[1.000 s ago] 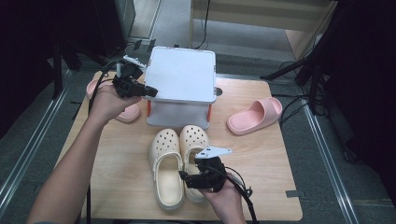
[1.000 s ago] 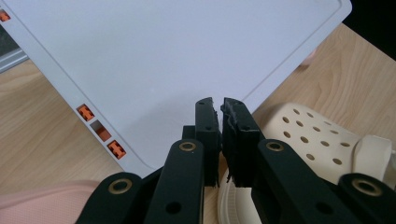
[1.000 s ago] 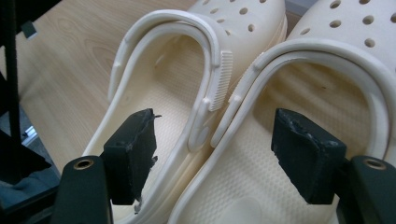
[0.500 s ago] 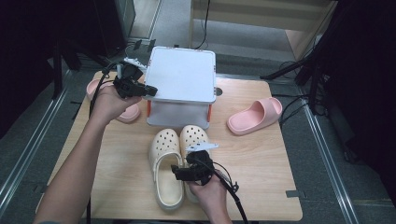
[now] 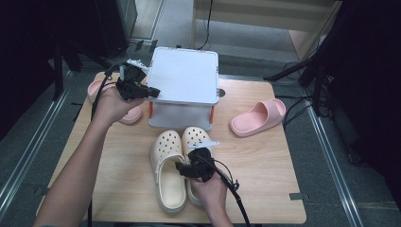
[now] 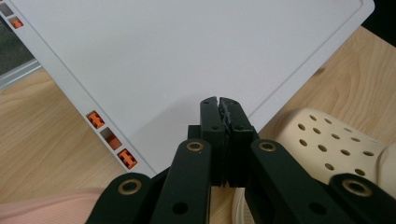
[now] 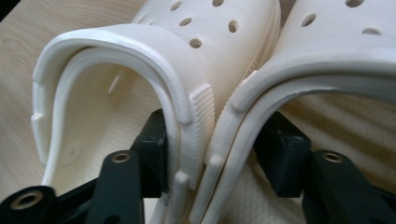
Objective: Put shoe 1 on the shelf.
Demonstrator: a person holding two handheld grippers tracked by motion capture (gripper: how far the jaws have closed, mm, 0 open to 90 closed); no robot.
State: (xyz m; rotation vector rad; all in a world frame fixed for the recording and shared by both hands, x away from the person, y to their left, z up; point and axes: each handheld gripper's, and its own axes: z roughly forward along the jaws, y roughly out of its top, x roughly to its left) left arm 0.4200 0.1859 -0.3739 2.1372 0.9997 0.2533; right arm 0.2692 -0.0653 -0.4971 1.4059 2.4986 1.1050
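Note:
Two cream clogs (image 5: 168, 170) lie side by side, toes toward the white box (image 5: 184, 75). My right gripper (image 5: 183, 169) reaches over them at the heel openings. In the right gripper view one jaw sits inside the left clog (image 7: 140, 70) and the other inside the right clog (image 7: 336, 51). The right gripper (image 7: 215, 144) is shut on their two touching inner walls. My left gripper (image 5: 152, 92) hovers at the box's near left corner. In the left gripper view that gripper (image 6: 218, 103) is shut on nothing, just above the white lid (image 6: 187, 56).
A pink slipper (image 5: 259, 117) lies on the wooden table (image 5: 265, 179) to the right of the box. Another pink slipper (image 5: 97, 87) lies to the box's left, partly behind my left hand. Orange clips (image 6: 126, 157) line the lid's edge. Dark stands and cables surround the table.
My right gripper has shifted a little left and forward onto the clogs' inner walls. The left gripper has stayed at the box corner.

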